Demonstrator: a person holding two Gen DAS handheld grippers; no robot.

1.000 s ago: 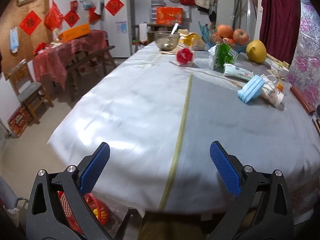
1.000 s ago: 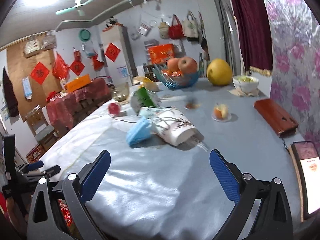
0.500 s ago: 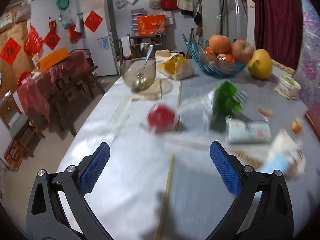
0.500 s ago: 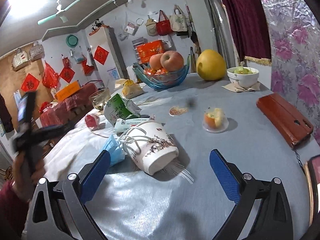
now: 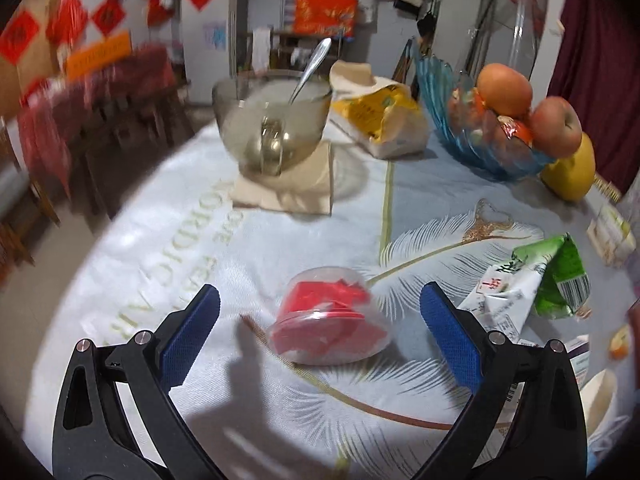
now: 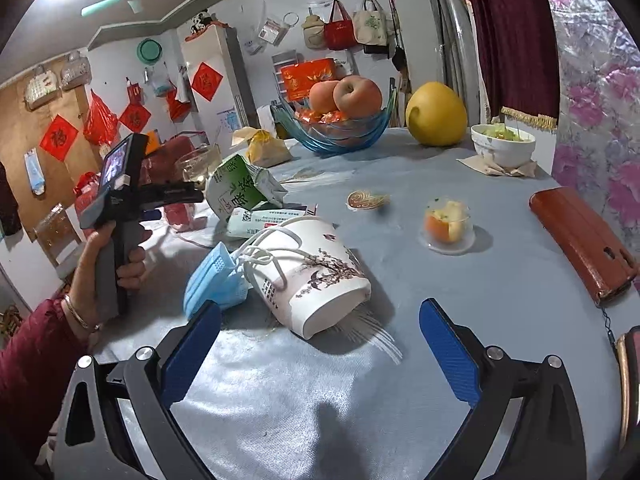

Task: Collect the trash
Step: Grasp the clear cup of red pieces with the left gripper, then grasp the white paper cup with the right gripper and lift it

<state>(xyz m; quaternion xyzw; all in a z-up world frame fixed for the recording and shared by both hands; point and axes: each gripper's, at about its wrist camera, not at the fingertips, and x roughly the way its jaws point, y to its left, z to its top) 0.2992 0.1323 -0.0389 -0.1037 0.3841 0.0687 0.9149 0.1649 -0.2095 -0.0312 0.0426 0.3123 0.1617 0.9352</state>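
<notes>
A clear plastic cup with red wrapper inside (image 5: 330, 318) lies on its side on the tablecloth, between the open fingers of my left gripper (image 5: 320, 334), untouched. A crumpled green-and-white carton (image 5: 532, 286) lies to its right. In the right wrist view a tipped white paper cup (image 6: 316, 276) lies just beyond my open right gripper (image 6: 320, 354), with a blue face mask (image 6: 216, 284) against its left side. The green carton (image 6: 240, 190) and a flattened white box (image 6: 268, 220) lie behind it. A small clear cup of fruit scraps (image 6: 446, 226) stands to the right.
A glass bowl with a spoon (image 5: 276, 120) on a napkin, a yellow bag (image 5: 380, 116), a blue fruit bowl (image 6: 340, 120), a pomelo (image 6: 436, 114), a white bowl (image 6: 502, 144) and a red-brown case (image 6: 580, 244) stand on the table. A hand (image 6: 108, 256) holds the left tool.
My left gripper has swept forward over the table from its near edge to the red cup. My right gripper has closed in on the white paper cup. Both stayed open.
</notes>
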